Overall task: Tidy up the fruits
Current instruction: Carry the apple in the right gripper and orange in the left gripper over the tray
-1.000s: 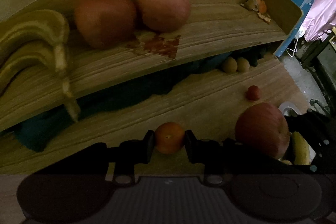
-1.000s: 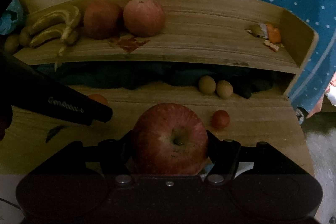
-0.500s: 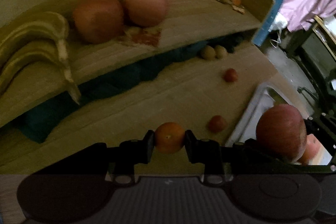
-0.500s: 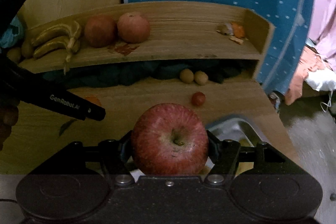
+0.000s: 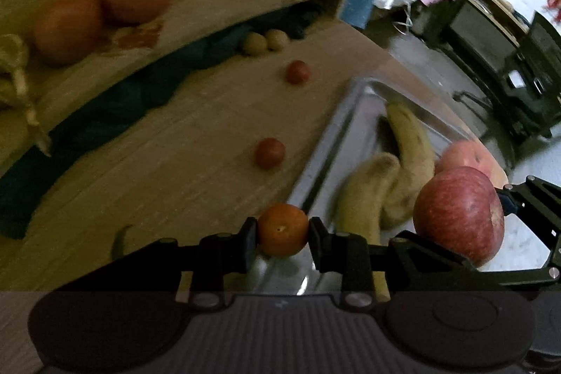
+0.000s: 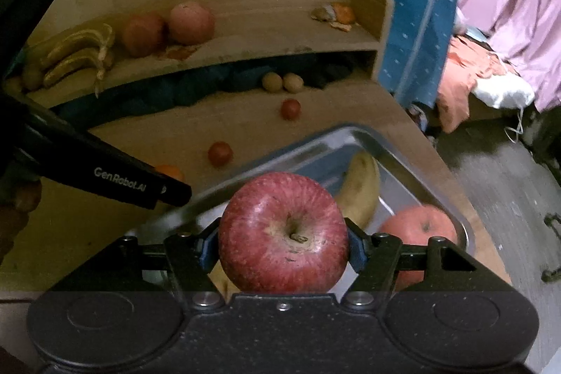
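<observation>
My left gripper (image 5: 283,230) is shut on a small orange (image 5: 283,229), held just over the near left rim of a steel tray (image 5: 326,142). My right gripper (image 6: 283,244) is shut on a big red apple (image 6: 283,232) above the same tray (image 6: 403,149). From the left wrist view that red apple (image 5: 459,219) hangs at the right. Inside the tray lie bananas (image 5: 403,142) and a paler apple (image 6: 419,223). The left gripper's arm (image 6: 105,174) crosses the right wrist view at the left, with the orange (image 6: 170,171) peeking behind it.
Two small red fruits (image 6: 220,154) (image 6: 291,108) lie on the wooden table (image 5: 157,163), two brown round fruits (image 6: 282,82) under the shelf. The upper shelf (image 6: 263,34) carries bananas (image 6: 77,51), two apples (image 6: 168,27) and orange peel (image 6: 335,14). Floor and pink cloth are at the right.
Both grippers have swung back and rightward from the shelf, each keeping its fruit. The steel tray with bananas and an apple has come into full view beneath them.
</observation>
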